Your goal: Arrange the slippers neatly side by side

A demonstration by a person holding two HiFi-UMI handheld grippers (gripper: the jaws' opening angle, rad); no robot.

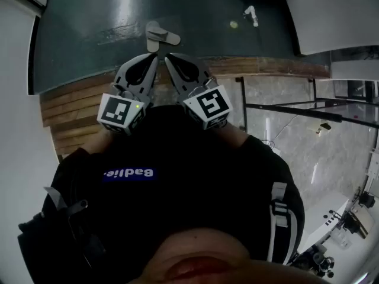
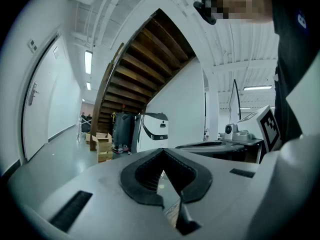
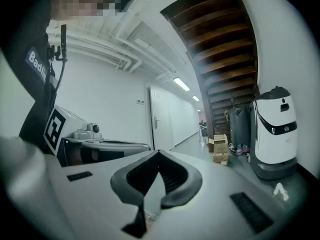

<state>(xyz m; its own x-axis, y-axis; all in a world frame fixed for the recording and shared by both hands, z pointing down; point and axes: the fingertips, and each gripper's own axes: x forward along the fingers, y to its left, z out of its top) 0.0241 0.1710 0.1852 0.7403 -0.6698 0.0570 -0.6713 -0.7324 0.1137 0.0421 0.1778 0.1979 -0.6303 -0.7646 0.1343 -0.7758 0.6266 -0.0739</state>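
Both your grippers, left and right, are closed tight on nothing. One grey slipper, perhaps two overlapping, lies just beyond them on the dark green floor, near a wooden staircase.

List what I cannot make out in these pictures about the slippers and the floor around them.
The slippers: head view only, far and small; whether they touch or overlap is unclear.
A white thing and a yellowish dot: head view, too small to identify.
Left gripper view, right gripper view: neither shows the slippers.
The nearer part of the floor: head view, hidden by a dark shirt.
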